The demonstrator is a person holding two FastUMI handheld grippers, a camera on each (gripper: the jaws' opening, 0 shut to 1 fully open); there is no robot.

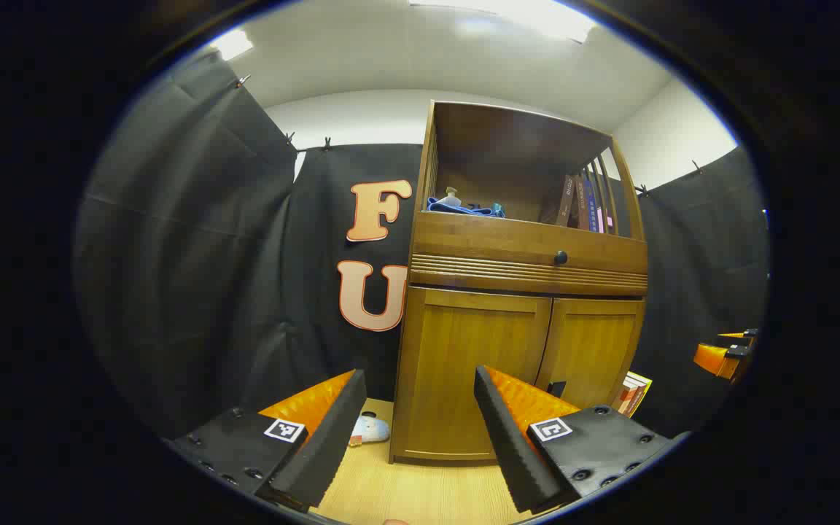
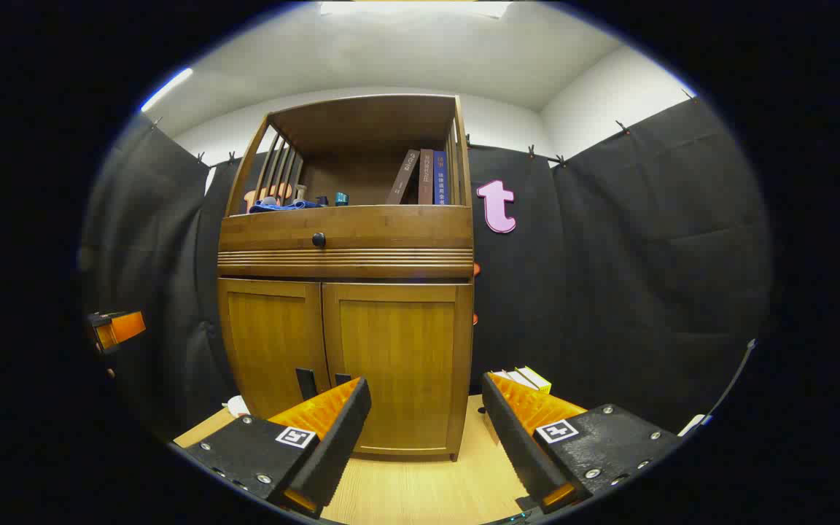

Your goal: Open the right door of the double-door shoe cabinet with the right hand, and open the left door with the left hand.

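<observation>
Books (image 2: 424, 177) on the shoe cabinet's (image 2: 347, 240) open shelf, above a drawer (image 2: 347, 227) and two doors.

Left door handle (image 1: 555, 389) sits half hidden behind a finger; shelf items (image 2: 285, 203) too small to identify
</observation>
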